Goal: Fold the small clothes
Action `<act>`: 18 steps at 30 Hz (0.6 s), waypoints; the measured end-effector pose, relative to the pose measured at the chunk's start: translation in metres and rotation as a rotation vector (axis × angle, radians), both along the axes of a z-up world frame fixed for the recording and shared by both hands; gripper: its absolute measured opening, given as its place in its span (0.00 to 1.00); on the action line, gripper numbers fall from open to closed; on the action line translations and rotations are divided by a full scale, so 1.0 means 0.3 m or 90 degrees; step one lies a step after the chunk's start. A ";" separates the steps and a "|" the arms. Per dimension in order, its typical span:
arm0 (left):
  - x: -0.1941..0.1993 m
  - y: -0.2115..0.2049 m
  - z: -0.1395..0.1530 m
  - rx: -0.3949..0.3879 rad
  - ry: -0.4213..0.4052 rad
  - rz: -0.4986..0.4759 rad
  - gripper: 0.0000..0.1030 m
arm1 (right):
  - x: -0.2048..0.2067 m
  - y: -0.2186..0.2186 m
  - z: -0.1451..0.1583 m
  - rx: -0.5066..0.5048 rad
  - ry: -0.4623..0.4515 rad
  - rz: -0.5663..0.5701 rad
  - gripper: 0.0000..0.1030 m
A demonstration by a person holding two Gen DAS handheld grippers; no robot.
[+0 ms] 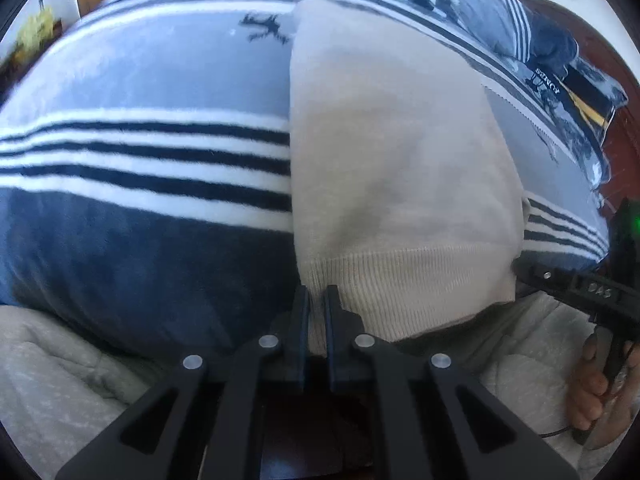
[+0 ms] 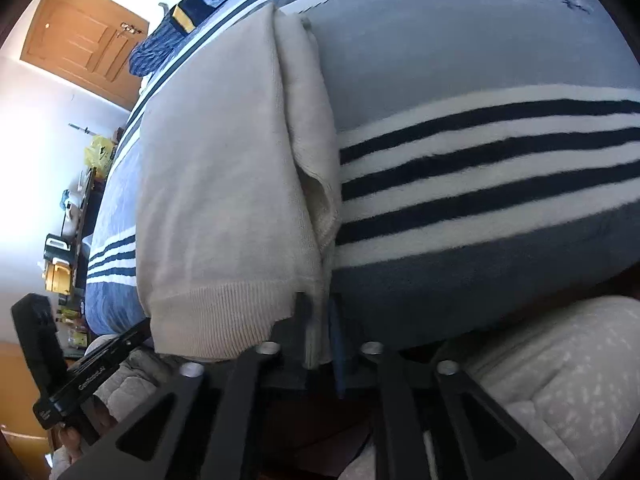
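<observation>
A beige knit sweater (image 1: 392, 168) lies folded lengthwise on a blue blanket with white and navy stripes (image 1: 140, 152). Its ribbed hem faces me. In the left wrist view my left gripper (image 1: 316, 304) is shut on the hem's left corner, the cloth pinched between the two dark fingers. The right wrist view shows the same sweater (image 2: 216, 184), a folded-in layer lying along its right edge. My right gripper (image 2: 318, 316) is shut on the hem's right corner, a thick fold of cloth between its fingers. Each gripper also appears at the edge of the other's view, held by a hand (image 1: 596, 380).
The striped blanket (image 2: 480, 168) covers a bed. Bunched blue bedding (image 1: 540, 40) lies at the bed's far end. A wooden door (image 2: 88, 40) and a cluttered shelf (image 2: 60, 248) stand beyond the bed. Pale quilted fabric (image 2: 552, 380) fills the near edge below the grippers.
</observation>
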State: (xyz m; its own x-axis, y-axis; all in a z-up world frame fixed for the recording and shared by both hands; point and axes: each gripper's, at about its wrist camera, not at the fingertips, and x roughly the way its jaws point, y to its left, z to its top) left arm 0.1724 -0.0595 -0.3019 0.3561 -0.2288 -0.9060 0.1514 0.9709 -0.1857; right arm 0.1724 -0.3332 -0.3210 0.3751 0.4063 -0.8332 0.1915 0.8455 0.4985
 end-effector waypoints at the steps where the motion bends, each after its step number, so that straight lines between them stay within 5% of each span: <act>1: -0.012 -0.002 0.008 0.012 -0.008 -0.001 0.13 | -0.009 -0.006 0.004 -0.004 -0.001 -0.008 0.43; 3: -0.036 0.003 0.030 0.038 -0.018 0.005 0.32 | -0.037 -0.019 0.020 -0.008 -0.008 -0.027 0.56; 6: -0.087 0.015 0.066 0.055 -0.023 0.005 0.55 | -0.092 -0.033 0.056 -0.005 -0.017 -0.041 0.61; 9: -0.168 0.012 0.116 0.040 -0.039 -0.003 0.68 | -0.181 -0.009 0.102 -0.004 -0.034 -0.042 0.67; 12: -0.265 0.022 0.174 0.045 -0.072 -0.006 0.71 | -0.283 0.049 0.159 -0.026 -0.055 -0.030 0.75; 18: -0.388 0.032 0.326 0.068 -0.159 0.011 0.75 | -0.416 0.127 0.294 -0.076 -0.083 -0.021 0.75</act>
State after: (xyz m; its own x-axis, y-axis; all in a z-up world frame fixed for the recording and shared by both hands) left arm 0.0561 -0.0500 -0.2039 0.5742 -0.1278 -0.8087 0.1620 0.9859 -0.0408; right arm 0.0477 -0.2951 -0.2328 0.4948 0.2928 -0.8182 0.1598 0.8948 0.4168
